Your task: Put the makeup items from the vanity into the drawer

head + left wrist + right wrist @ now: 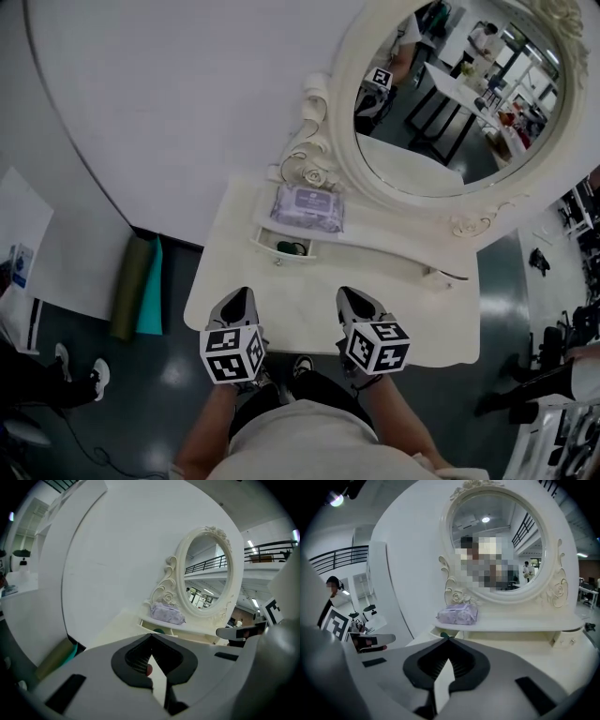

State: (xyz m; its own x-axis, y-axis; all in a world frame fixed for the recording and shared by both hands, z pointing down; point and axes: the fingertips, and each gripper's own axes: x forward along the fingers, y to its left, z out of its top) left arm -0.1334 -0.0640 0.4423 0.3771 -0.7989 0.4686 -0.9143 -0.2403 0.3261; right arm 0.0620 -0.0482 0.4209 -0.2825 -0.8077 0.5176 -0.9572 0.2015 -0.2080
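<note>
Cream vanity counter (291, 291) lies mostly bare. The purple pack (307, 208) sits on its shelf just above the drawer (267, 242), which is pulled out to receive it. Left gripper (240, 298) and right gripper (349, 298) hover near the front edge, fingers closed on nothing, likely poised to reach.

Left gripper (239, 300) apparently shut, right gripper (352, 300) shut

drawer (269, 241): green item (292, 248) too small to name | left tool (151, 638): reddish thing (148, 669) mostly hidden (unidentifiable) | mirror (450, 103): top cropped
</note>
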